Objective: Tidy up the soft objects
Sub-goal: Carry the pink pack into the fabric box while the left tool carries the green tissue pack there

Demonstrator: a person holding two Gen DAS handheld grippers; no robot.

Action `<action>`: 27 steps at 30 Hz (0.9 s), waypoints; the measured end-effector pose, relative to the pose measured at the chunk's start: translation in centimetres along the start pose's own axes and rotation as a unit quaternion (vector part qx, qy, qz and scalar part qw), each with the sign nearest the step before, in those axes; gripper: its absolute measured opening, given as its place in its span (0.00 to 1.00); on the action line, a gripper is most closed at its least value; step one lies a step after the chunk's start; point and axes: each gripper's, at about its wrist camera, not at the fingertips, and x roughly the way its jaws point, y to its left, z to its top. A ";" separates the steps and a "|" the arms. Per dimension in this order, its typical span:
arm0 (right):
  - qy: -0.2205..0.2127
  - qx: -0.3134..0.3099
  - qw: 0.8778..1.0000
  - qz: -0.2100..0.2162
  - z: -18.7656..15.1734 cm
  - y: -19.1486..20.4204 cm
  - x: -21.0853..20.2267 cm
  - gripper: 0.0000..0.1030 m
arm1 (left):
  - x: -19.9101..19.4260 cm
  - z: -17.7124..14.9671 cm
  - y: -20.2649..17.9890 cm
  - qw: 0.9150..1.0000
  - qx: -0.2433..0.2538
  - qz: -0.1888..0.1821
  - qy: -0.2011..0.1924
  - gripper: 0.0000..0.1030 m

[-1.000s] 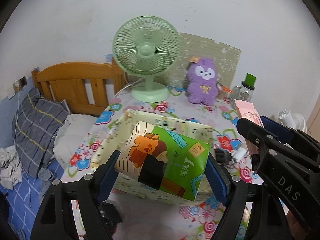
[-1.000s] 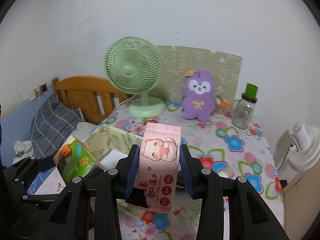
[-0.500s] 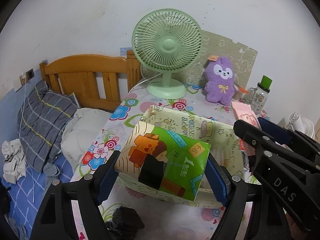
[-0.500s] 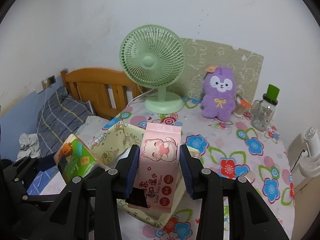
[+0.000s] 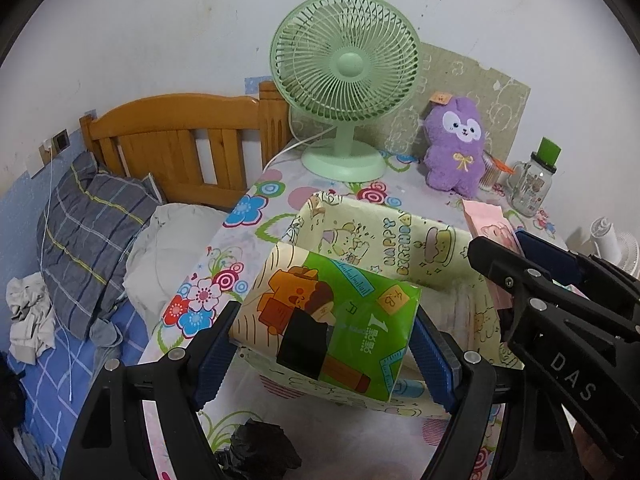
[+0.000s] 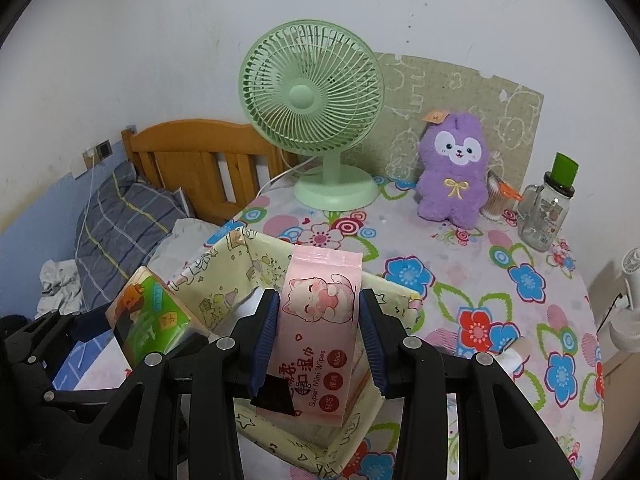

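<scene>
From the left wrist camera, the left gripper point(image 5: 324, 344) has its blue pads pressed on both ends of a green tissue pack point(image 5: 326, 320), held lengthwise across a fairly wide opening and poised over the near edge of a cream storage box point(image 5: 432, 240) printed with birthday cartoons. The box sits on a table with a flowered tablecloth point(image 5: 256, 208); its inside looks mostly bare, with a pale floor, though the pack hides part of it. At the right edge the right gripper point(image 5: 516, 248) enters, carrying a pink pack whose top shows above the box wall. From the right wrist camera, the right gripper point(image 6: 318, 340) grips a pink wet wipes pack point(image 6: 320, 316) upright between narrowly set pads, over the near side of the box point(image 6: 400, 296); the tissue pack point(image 6: 150, 320) hangs at the left by the box's left wall. A good finish would probably be to lower each pack fully below the rim, keep them side by side so they do not collide, and let go only once each rests on the floor. A green fan point(image 6: 312, 92) and purple plush point(image 6: 454, 168) stand behind, well apart from the box.
</scene>
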 end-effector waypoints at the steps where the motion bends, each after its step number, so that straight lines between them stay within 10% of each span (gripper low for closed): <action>1: 0.003 -0.001 1.000 0.002 0.0 0.0 0.3 0.42 | 0.2 0.0 0.0 1.000 0.001 0.001 0.003 0.80; 9: 0.011 0.004 1.000 0.028 -0.1 0.0 1.4 0.46 | 0.9 -0.2 -0.1 1.000 0.008 0.007 0.014 0.82; 15: 0.007 -0.019 0.999 0.034 -0.2 0.5 1.3 0.81 | 1.2 -0.2 -0.7 1.000 0.015 0.010 0.020 0.89; 27: -0.011 0.009 1.000 0.028 -0.4 -1.4 -0.7 0.82 | -0.3 0.0 -1.7 1.000 0.014 0.002 0.004 0.96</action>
